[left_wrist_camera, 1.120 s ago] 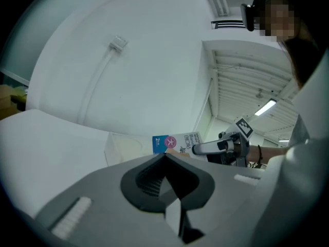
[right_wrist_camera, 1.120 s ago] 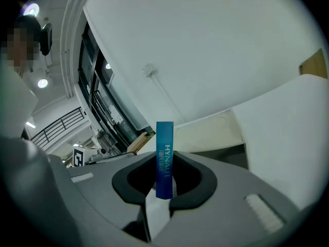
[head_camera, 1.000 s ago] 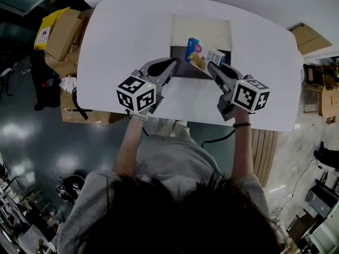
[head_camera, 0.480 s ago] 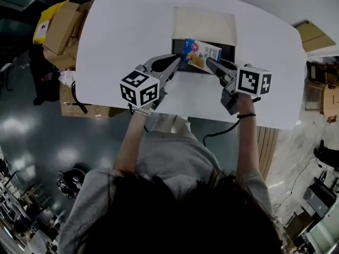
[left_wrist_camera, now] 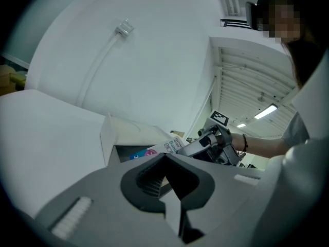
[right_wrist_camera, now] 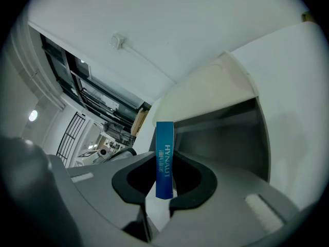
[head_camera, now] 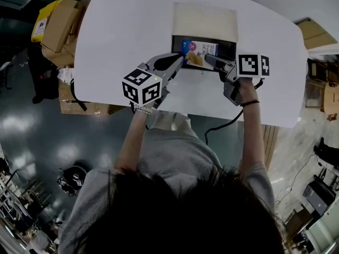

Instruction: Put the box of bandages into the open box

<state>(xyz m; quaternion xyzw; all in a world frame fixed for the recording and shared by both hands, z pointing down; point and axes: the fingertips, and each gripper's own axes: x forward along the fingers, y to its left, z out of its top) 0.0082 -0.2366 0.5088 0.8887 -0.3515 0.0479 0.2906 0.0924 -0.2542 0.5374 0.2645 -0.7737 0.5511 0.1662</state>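
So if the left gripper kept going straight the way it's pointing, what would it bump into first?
Probably the bandage box, just off its tips, clamped in the right gripper; whether they already touch is unclear.

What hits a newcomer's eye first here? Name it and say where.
The blue bandage box, clamped in the right gripper, is at the mouth of the open box on the white table. Black-and-white marker cubes stand out nearer the person, and the left gripper points at the open box's near-left corner.
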